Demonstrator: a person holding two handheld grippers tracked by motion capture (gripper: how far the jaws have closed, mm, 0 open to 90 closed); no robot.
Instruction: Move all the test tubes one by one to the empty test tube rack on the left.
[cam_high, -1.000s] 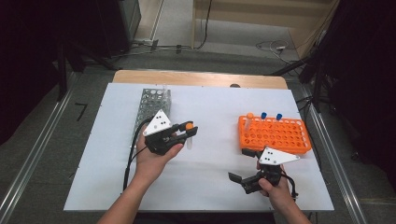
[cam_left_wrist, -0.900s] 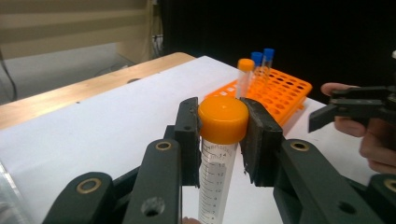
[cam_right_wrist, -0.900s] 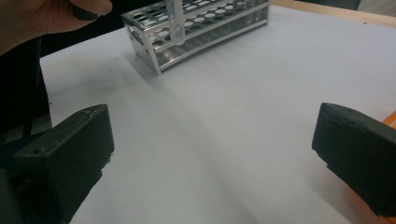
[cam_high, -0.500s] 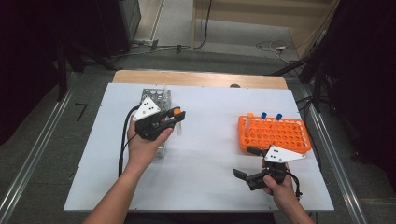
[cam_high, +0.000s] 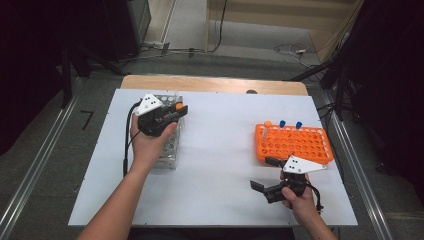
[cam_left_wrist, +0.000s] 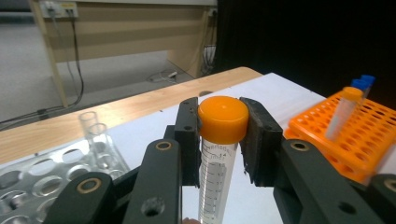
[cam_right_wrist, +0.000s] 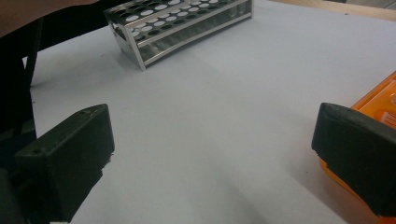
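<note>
Orange rack (cam_high: 295, 145): three tubes, apparently; left gripper (cam_left_wrist: 223, 135): one tube (cam_left_wrist: 219, 154).

You are working in a lab-style recording room: the orange-capped graduated tube (cam_left_wrist: 219, 154) clamped in your left claw (cam_high: 176, 111) is lab ware, and the clear tube rack (cam_high: 168, 145) under that claw and the orange rack (cam_high: 295, 144) just beyond your right claw (cam_high: 263, 174), with capped tubes (cam_high: 282, 124) at its far edge, say the same. Ahead of both claws a white table (cam_high: 220, 150) ends in a wooden strip (cam_high: 215, 84), and beyond it lie grey floor, loose cables (cam_high: 290, 50) and a wall socket strip (cam_left_wrist: 57, 8). Black drapes (cam_high: 390, 75) hang to either side of your claws, with metal rails (cam_high: 35, 170) along the floor.
</note>
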